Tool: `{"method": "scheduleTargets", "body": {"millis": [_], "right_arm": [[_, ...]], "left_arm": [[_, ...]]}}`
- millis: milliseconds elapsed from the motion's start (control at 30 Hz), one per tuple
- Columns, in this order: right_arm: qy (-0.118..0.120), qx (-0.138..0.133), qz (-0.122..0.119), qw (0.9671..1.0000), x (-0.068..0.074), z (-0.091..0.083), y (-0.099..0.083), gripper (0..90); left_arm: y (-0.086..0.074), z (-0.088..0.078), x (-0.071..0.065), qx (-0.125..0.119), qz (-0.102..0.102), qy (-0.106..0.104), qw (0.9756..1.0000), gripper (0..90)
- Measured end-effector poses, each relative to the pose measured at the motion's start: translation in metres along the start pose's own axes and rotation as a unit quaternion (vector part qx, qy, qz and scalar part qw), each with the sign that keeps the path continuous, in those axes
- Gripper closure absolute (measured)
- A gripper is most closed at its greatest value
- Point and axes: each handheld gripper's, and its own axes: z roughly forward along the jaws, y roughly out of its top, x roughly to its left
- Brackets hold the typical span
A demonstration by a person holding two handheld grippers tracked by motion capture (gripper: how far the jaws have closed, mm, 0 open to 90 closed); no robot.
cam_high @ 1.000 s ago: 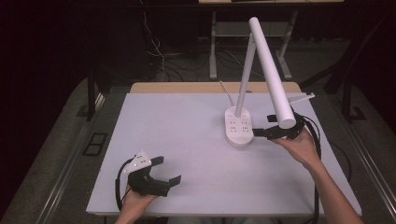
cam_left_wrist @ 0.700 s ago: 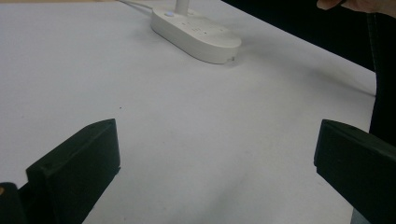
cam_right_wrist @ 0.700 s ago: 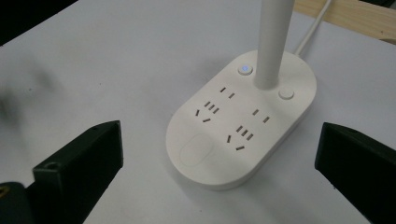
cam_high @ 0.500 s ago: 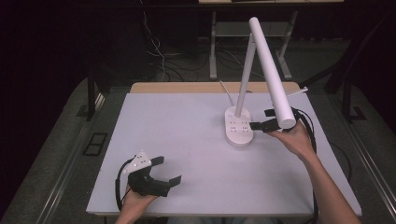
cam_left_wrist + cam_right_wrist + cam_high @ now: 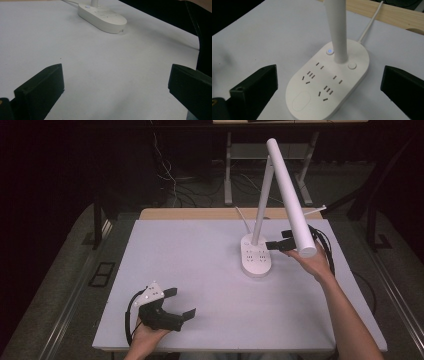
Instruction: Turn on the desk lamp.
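A white desk lamp stands right of the table's centre, on an oval base (image 5: 255, 257) with several sockets, a lit blue button (image 5: 329, 51) and a round white button (image 5: 352, 66). Its stem (image 5: 262, 202) rises to a long tube head (image 5: 291, 197) that slants down to the right. My right gripper (image 5: 275, 240) hovers open just right of the base, partly hidden behind the tube, jaws pointing left at the base (image 5: 328, 85). My left gripper (image 5: 180, 303) rests open near the front left edge, with nothing between its jaws. The base (image 5: 102, 17) lies far ahead of it.
The white table top (image 5: 200, 265) has a wooden strip (image 5: 200, 213) along its far edge, where the lamp's white cable (image 5: 369, 23) runs off. Dark floor, cables and a stand lie beyond the table.
The right gripper has risen and moved a little farther back beside the lamp base. The left gripper has stayed put.
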Motion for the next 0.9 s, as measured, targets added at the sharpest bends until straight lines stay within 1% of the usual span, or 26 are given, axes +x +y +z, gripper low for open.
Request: {"method": "scheduleTargets", "body": {"millis": [33, 100, 167, 200, 233, 267, 300, 333, 367, 400, 433, 467, 533, 633, 667, 700, 767, 800, 900], "right_arm": [[0.0, 0.0, 0.0, 1.0, 0.0, 0.0, 0.0, 0.8], [0.0, -0.002, 0.006, 1.0, -0.006, 0.003, 0.002, 0.9], [-0.001, -0.001, 0.007, 1.0, -0.008, 0.005, 0.003, 0.9], [0.0, 0.001, 0.01, 0.9999, -0.012, 0.008, 0.004, 1.1], [0.0, 0.001, 0.01, 0.9999, -0.012, 0.008, 0.004, 1.1], [0.008, -0.001, 0.009, 0.9999, -0.016, 0.01, 0.004, 5.7], [0.008, -0.002, 0.015, 0.9998, -0.017, 0.011, 0.004, 5.6], [0.008, -0.002, 0.015, 0.9998, -0.017, 0.011, 0.004, 5.6], [0.008, -0.002, 0.017, 0.9998, -0.02, 0.013, 0.003, 8.8], [0.01, -0.002, 0.019, 0.9998, -0.021, 0.014, 0.003, 14.8], [0.014, -0.004, 0.017, 0.9997, -0.022, 0.014, 0.002, 16.3], [0.012, -0.005, 0.016, 0.9998, -0.023, 0.016, 0.002, 16.7], [0.014, -0.005, 0.016, 0.9998, -0.024, 0.018, 0.002, 23.8], [0.012, -0.006, 0.017, 0.9998, -0.025, 0.021, 0.002, 30.7], [0.012, -0.006, 0.017, 0.9998, -0.025, 0.021, 0.002, 30.7], [0.013, -0.005, 0.02, 0.9997, -0.026, 0.023, 0.002, 34.3], [0.012, 0.0, 0.025, 0.9996, -0.026, 0.026, 0.001, 38.0], [0.011, 0.0, 0.021, 0.9997, -0.027, 0.028, 0.001, 40.0], [0.007, 0.002, 0.022, 0.9997, -0.028, 0.032, 0.0, 45.2]], "left_arm": [[0.0, 0.0, 0.0, 0.0, 0.0, 0.0, 1.0, 0.0], [0.0, 0.0, 0.0, -0.001, 0.0, 0.0, 1.0, 0.0], [0.0, -0.001, 0.001, -0.001, 0.0, 0.0, 1.0, 0.0], [0.0, -0.001, 0.001, -0.002, -0.001, 0.001, 1.0, 0.0], [0.0, -0.001, 0.001, -0.002, -0.001, 0.001, 1.0, 0.0], [0.0, -0.001, 0.001, -0.002, -0.001, 0.001, 1.0, 0.0], [0.0, -0.001, 0.001, -0.002, -0.001, 0.001, 1.0, 0.0], [0.0, -0.001, 0.001, -0.002, -0.001, 0.001, 1.0, 0.0], [0.0, -0.001, 0.001, -0.003, -0.003, 0.001, 1.0, 0.0], [0.0, -0.001, 0.001, -0.002, -0.002, 0.001, 1.0, 0.0], [0.0, -0.001, 0.001, -0.002, -0.003, 0.001, 1.0, 0.0], [0.0, -0.001, 0.001, -0.002, -0.002, 0.001, 1.0, 0.0], [0.0, -0.001, 0.001, -0.001, -0.001, 0.0, 1.0, 0.0], [0.0, -0.001, 0.001, -0.001, -0.001, 0.0, 1.0, 0.0], [0.0, -0.001, 0.002, -0.001, 0.0, 0.0, 1.0, 0.0], [0.0, -0.001, 0.002, -0.001, -0.001, 0.0, 1.0, 0.0], [0.0, -0.001, 0.002, -0.001, -0.002, 0.0, 1.0, 0.0], [0.0, -0.001, 0.002, -0.001, -0.002, 0.0, 1.0, 0.0], [0.0, -0.001, 0.003, -0.002, -0.002, 0.001, 1.0, 0.0]]}}
